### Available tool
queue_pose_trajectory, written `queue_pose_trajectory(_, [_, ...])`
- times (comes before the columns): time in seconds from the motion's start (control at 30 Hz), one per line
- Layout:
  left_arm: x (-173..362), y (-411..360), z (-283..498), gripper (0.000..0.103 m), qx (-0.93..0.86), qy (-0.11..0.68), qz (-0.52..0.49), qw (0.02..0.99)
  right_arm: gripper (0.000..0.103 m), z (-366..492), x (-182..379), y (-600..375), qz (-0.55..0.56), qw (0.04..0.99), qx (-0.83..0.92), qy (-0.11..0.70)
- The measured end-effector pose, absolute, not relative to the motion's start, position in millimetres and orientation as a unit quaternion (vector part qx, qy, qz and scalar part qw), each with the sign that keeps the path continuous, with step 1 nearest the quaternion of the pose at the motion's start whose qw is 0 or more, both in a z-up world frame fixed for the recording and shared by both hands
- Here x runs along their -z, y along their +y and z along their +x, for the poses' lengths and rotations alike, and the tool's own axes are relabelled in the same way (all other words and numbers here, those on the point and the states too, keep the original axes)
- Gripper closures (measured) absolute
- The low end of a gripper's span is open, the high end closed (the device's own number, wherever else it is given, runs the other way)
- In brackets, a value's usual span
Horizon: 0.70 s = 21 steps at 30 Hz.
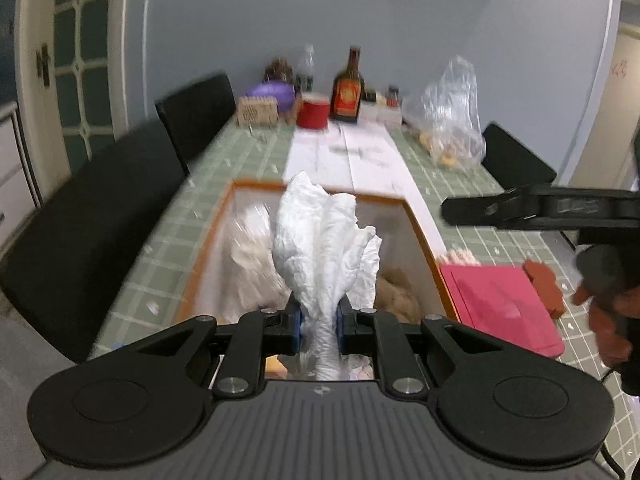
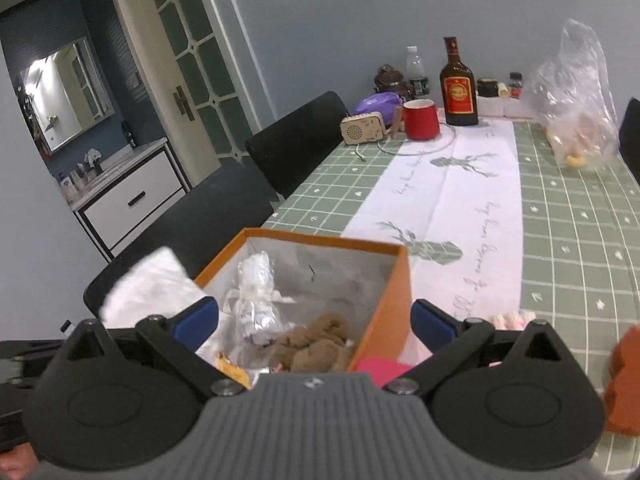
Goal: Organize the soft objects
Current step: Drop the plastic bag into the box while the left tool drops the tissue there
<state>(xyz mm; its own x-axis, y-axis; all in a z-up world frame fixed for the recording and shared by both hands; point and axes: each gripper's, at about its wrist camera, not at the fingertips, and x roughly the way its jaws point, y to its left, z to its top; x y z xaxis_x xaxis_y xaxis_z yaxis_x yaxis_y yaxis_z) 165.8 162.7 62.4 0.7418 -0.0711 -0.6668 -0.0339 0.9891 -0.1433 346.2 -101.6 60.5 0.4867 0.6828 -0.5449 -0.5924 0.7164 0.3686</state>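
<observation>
A: Entry, left wrist view. The left gripper (image 1: 318, 326) has its jaws nearly closed, blue pads pinching the gathered stem of a crumpled white tissue (image 1: 324, 248). The loose end fans upward toward 12 o'clock, over the open orange box (image 1: 424, 232). My reading: it is pinched low at the bunched part so the soft sheet stays together for the drop.

B: Box contents?

A: From the right wrist view, a clear plastic-wrapped bundle (image 2: 256, 300) lies at about 10 o'clock inside the box, and a brown fuzzy item (image 2: 320, 344) at about 6 o'clock, near the front wall. Something yellow shows at the near edge; too small to identify.

B: Right gripper?

A: The right gripper (image 2: 316, 324) has its jaws spread fully, with nothing between the pads. The box corner merely lies behind the gap. In the left view it appears at 3 o'clock, off to the side of the box, with the person's hand (image 1: 608, 312) on its handle. Judged: kept clear so the left has free access to the opening.

B: Still outside the box?

A: A pink pouch (image 1: 504, 308) on the green checked tablecloth (image 1: 460, 160) at 4 o'clock of the box, touching its right wall, with a rust-brown piece (image 1: 544, 288) at its far corner. Likely next candidates.

B: Step in hand?

A: Tissue above the box, not yet released.
</observation>
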Motion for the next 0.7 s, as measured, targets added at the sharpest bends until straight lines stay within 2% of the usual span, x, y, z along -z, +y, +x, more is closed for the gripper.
queue_pose_trajectory(0.17, [-42.1, 145.5, 181.6, 0.086, 0.029, 0.399, -0.078, 0.913, 0.003, 344.4, -55.2, -112.1, 0.076, 0.854, -0.381, 0.345])
queue_pose_trajectory(0.43, [-28.8, 126.7, 191.8, 0.083, 0.004, 0.404, -0.007, 0.915, 0.003, 344.4, -44.1, -116.4, 0.055, 0.844, -0.392, 0.361])
queue_pose_trajectory(0.5, [-25.8, 124.3, 191.5, 0.072, 0.009, 0.406, 0.003, 0.914, 0.003, 345.4, -42.4, -118.7, 0.056, 0.845, -0.39, 0.362])
queue_pose_trajectory(0.63, [-25.2, 124.2, 186.3, 0.06, -0.025, 0.384, -0.002, 0.923, 0.003, 347.6, -41.5, -126.1, 0.074, 0.843, -0.388, 0.365])
queue_pose_trajectory(0.7, [-26.6, 120.5, 183.4, 0.044, -0.028, 0.376, 0.01, 0.926, 0.003, 347.1, -41.7, -128.8, 0.077, 0.842, -0.388, 0.368])
